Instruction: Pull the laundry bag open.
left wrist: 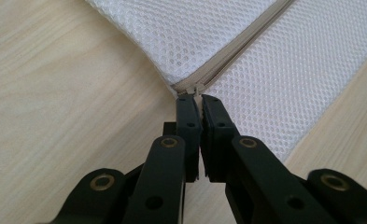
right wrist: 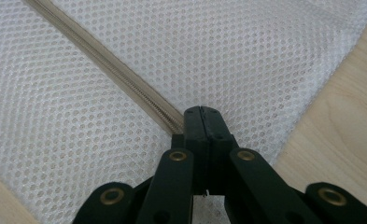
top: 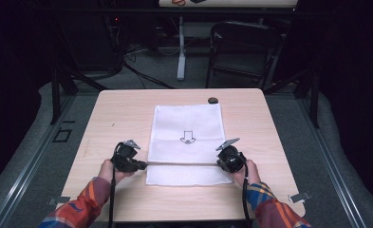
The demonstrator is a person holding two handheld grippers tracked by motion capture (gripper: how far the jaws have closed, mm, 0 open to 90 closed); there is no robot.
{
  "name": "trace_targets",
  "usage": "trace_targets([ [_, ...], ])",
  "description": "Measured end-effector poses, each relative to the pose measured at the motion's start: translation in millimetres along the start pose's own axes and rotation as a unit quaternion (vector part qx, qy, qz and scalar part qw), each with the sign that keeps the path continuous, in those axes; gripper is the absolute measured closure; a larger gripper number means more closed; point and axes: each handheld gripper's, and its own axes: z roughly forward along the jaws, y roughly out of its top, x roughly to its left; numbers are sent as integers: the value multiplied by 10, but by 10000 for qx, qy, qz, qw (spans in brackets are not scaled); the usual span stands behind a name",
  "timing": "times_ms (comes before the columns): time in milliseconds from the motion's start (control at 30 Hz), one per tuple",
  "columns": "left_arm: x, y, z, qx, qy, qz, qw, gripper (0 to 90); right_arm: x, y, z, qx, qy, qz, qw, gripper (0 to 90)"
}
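Note:
A white mesh bag point(top: 186, 128) with a small printed mark lies flat in the middle of the table; a zipper point(top: 184, 164) crosses it near the front. My left gripper point(top: 145, 165) rests at the zipper's left end. In the left gripper view its jaws point(left wrist: 198, 98) are shut, a hair apart, with the tips pinched on the zipper pull point(left wrist: 198, 88) at the bag's corner point(left wrist: 195, 28). My right gripper point(top: 218, 163) sits at the zipper's right end. In the right gripper view it point(right wrist: 202, 111) is shut, lying on the mesh point(right wrist: 218, 46) over the zipper point(right wrist: 106, 63).
The wooden table point(top: 117, 118) has bare surface on both sides of the bag. A small dark round object point(top: 213, 100) lies by the bag's far right corner. A folding chair point(top: 241, 47) and a table leg stand beyond the far edge.

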Motion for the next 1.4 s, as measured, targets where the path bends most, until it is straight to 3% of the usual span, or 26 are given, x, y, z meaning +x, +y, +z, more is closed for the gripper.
trace_targets([
  [400, 4, 2, -1, -2, 15, -55, 10000, 869, -27, -12, -8, -7, 95, 103, 9999, 900],
  [467, 3, 5, -5, 14, 47, -11, 10000, 869, -21, -25, 5, -124, 111, 179, 9997, 900],
  [533, -7, 2, 7, 11, 45, -72, 10000, 868, -25, -22, -8, -49, 100, 69, 9999, 900],
  [600, -1, 4, 15, 30, 46, -45, 10000, 867, -23, -34, 3, -162, 80, -41, 9998, 900],
  [733, 3, 9, 28, 60, 23, -47, 10000, 864, -34, -37, -5, -137, 170, 36, 9998, 894],
  [867, -21, 31, 38, 122, 124, 73, 9998, 855, -29, -35, 3, -176, 147, 20, 9997, 881],
  [1033, -31, 45, 43, 128, 154, 49, 9998, 827, -12, -26, 0, -147, 117, 19, 9998, 863],
  [1133, -42, 53, 36, 133, 114, 104, 9998, 754, -10, -15, -8, -121, 151, -8, 9998, 799],
  [1200, -55, 68, 22, 148, 70, 138, 9998, 679, -2, 6, -45, -19, 22, 4, 10000, 730],
  [1400, -96, 103, -52, 59, 142, 63, 9999, 434, -21, 45, -156, -111, 10, 62, 9999, 536],
])
